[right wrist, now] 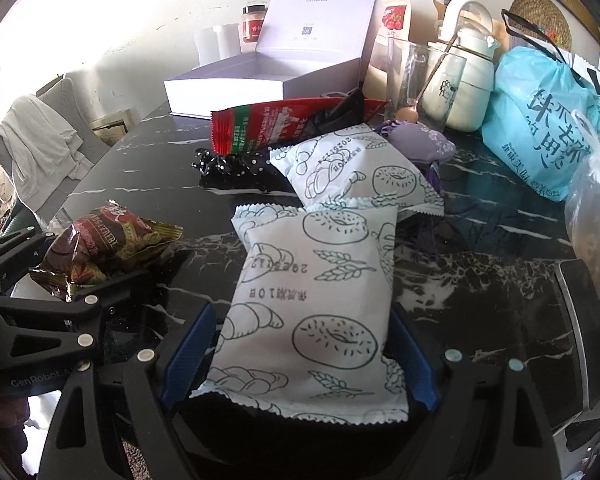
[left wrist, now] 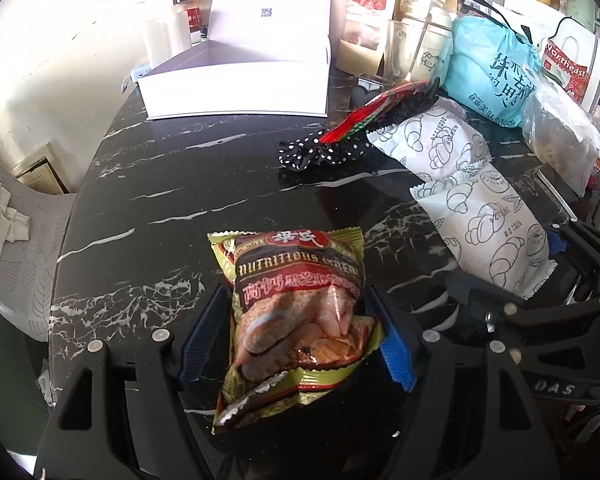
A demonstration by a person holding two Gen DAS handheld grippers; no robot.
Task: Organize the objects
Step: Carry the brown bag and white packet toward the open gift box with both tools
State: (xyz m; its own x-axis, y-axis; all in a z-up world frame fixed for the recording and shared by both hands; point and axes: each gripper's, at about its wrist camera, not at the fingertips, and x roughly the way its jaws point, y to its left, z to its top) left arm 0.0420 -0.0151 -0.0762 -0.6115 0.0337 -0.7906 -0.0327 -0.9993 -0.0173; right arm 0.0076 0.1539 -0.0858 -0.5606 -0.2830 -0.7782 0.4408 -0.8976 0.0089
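Judging from how things lay, you had barely begun: the open white box (left wrist: 236,84) at the far edge of the tabletop (left wrist: 140,200) looked empty as far as its inside showed, and every snack sat outside it. Your left gripper (left wrist: 296,336) had its jaws spread around the green cereal packet (left wrist: 296,304) near the tabletop's near edge, the blue pads (left wrist: 198,340) just beside its sides; whether they pressed on it you could not tell. Your right gripper (right wrist: 298,356) likewise straddled the nearer white bread packet (right wrist: 312,304), jaws wide, with the grip unclear. A second bread packet (right wrist: 352,172), the red sachet (right wrist: 276,124) and the dotted scrunchie (right wrist: 220,164) lay mid-table, still to be sorted. Both packets rested on the tabletop, not yet lifted.
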